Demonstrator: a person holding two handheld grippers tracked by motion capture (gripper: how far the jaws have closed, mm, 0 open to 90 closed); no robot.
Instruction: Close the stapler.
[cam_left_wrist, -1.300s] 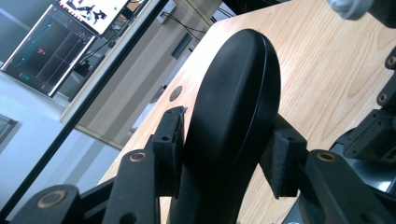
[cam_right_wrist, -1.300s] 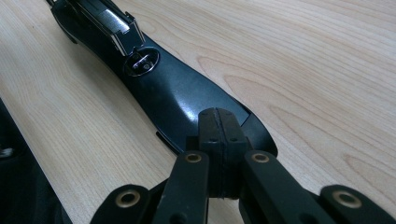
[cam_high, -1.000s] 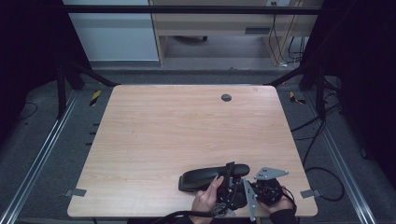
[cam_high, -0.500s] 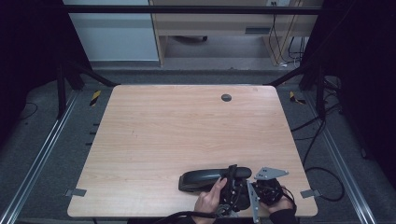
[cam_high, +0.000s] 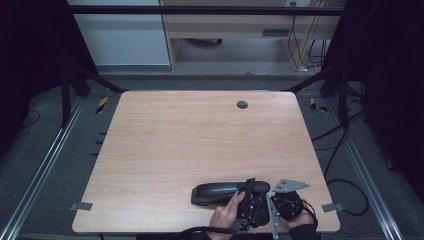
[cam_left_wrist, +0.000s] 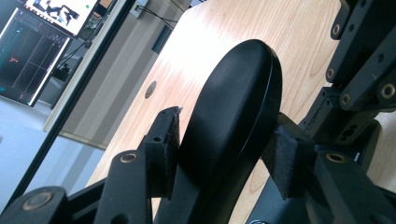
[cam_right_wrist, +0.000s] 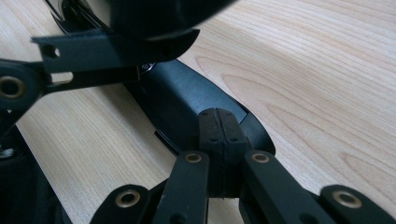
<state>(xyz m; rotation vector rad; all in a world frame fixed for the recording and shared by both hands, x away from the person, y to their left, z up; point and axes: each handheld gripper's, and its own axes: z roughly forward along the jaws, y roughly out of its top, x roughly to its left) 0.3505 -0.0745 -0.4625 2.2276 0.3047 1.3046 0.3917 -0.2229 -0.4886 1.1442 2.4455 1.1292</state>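
The stapler (cam_high: 220, 192), a long black one as far as its shape tells, lies flat on the tabletop (cam_high: 200, 140) close to the near edge, lengthwise across it, with its right-hand end between the two hands.

The left tool (cam_high: 248, 187) straddles that end. In the left gripper view the rounded black body (cam_left_wrist: 233, 116) stands between the two pads (cam_left_wrist: 163, 140), and both look to lie against its flanks, though the jaws have just been opening, so the squeeze is probably weak. The right tool (cam_right_wrist: 219, 121) has its pads pressed together with nothing between them, and its tip sits just beside or on the stapler's end (cam_right_wrist: 187, 102); I cannot tell whether it touches.

The main risk, as I judge it, is the smooth, curved shell. With the left grip loosening, any lift or pull from here could let the body slide out between the pads and drop back on the wood, or swing round because it is held at one end and most of its length hangs out to the left.

A second risk is the near edge: a nudge from the closed right tool toward the person could push the stapler off the tabletop.

The two tools are also crowded together, so a quick move by either could knock the other.
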